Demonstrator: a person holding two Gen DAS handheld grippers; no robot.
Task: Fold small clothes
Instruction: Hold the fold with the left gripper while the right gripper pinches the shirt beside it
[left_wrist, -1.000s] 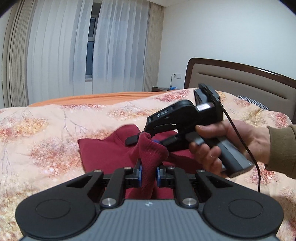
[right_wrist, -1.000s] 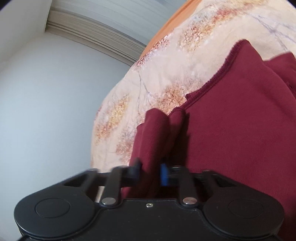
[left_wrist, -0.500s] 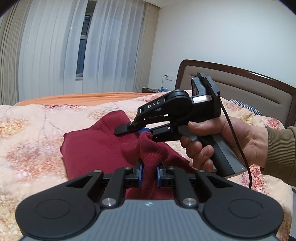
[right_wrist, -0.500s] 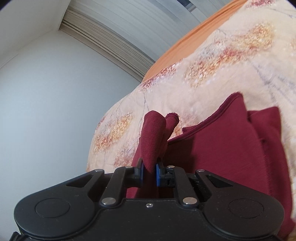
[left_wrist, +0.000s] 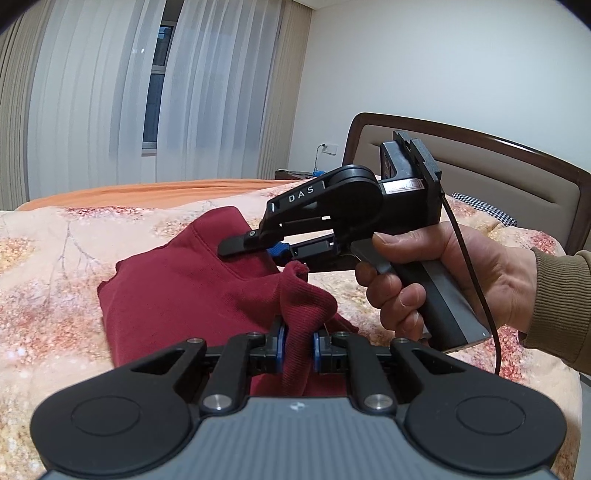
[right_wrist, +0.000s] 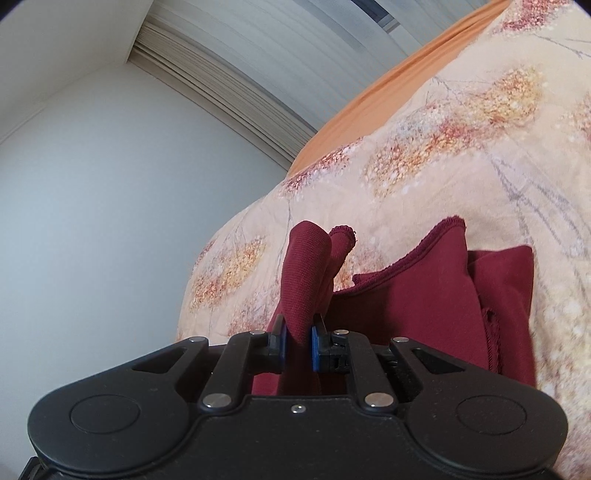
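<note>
Maroon knit garment (left_wrist: 177, 295), soft, light and floppy, lies partly folded on the floral bed (left_wrist: 44, 266) toward its headboard end, each ribbed edge pinched tight by the left hand-held gripper (left_wrist: 297, 345) and right hand-held gripper (right_wrist: 298, 345), likely the firmest places to hold.

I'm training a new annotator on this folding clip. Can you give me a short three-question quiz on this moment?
1. True or false: the left gripper is shut on the garment.
2. What lies under the garment? A) quilt B) floor C) desk
3. Fill in: the right gripper pinches a ribbed ____ fold.

Key:
1. True; its pads clamp a raised fold.
2. A, the floral quilt.
3. Red; the cloth stands up between the pads.
</note>
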